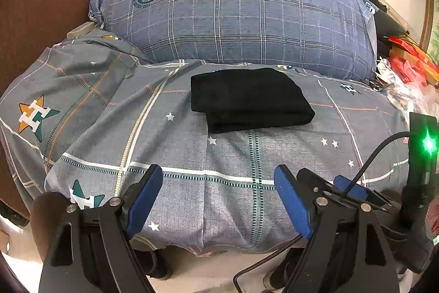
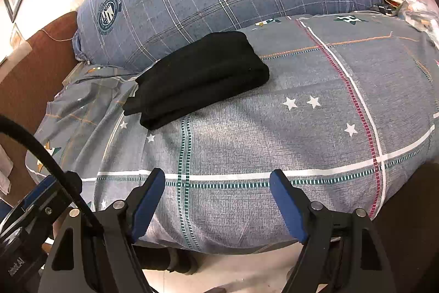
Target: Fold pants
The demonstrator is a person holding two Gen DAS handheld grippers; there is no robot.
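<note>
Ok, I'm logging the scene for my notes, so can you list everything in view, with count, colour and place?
folded black fabric pants: one, black, on the bedspread, in front of the pillow
blue plaid pillow: one, blue with white lines, at the back
grey patterned bedspread: one, grey with stars and stripes, covering the bed
brown headboard: one, brown, far left
pile of red and white clutter: one, right edge
left gripper: one, black with blue pads, open, empty, near edge of the bed
right gripper: one, black with blue pads, open, empty, near edge of the bed
</note>
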